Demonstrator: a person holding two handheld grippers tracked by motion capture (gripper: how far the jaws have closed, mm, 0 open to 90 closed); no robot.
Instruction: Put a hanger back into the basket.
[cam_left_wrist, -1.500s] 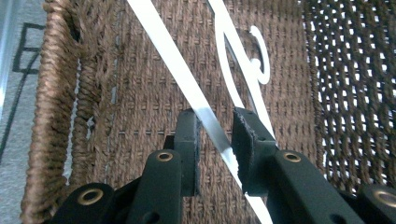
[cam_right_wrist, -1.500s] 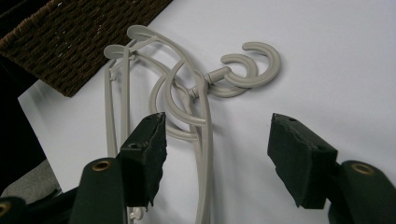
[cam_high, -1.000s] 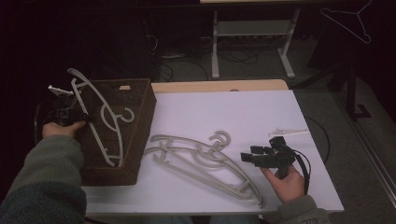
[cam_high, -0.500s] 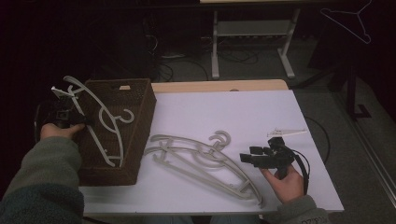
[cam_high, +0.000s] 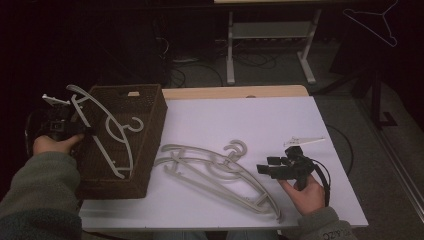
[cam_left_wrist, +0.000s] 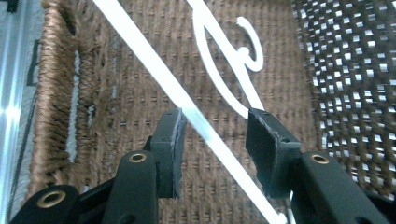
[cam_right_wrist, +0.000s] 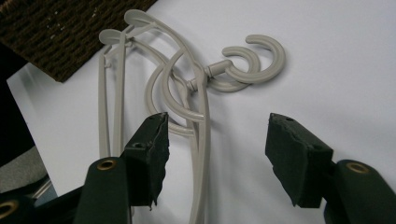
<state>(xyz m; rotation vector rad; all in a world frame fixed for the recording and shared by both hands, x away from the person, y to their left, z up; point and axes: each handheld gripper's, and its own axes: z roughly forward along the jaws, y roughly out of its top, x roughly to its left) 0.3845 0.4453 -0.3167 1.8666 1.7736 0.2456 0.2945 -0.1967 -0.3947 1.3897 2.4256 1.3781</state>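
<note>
A white plastic hanger (cam_high: 107, 135) lies slanted across the brown woven basket (cam_high: 150, 145) at the table's left. My left gripper (cam_high: 82, 131) sits at the basket's left rim. Its jaws have just been opening. In the left gripper view the hanger's bar (cam_left_wrist: 154, 70) runs between the parted pads of the left gripper (cam_left_wrist: 215, 144), close by the left pad and clear of the right one. Two grey hangers (cam_high: 215, 170) lie stacked on the white table. My right gripper (cam_high: 266, 165) hovers open just right of them, and the hangers (cam_right_wrist: 196, 93) lie below the right gripper (cam_right_wrist: 217, 154).
A small white clip-like piece (cam_high: 305, 141) lies on the table (cam_high: 240, 120) behind my right hand. Beyond the far edge stand a metal frame (cam_high: 270, 50) and floor cables. A wire hanger (cam_high: 372, 22) hangs at the upper right.
The left gripper's jaws have opened around the white hanger's bar, and the hanger has sunk a little lower over the basket. The right hand has stayed put.
</note>
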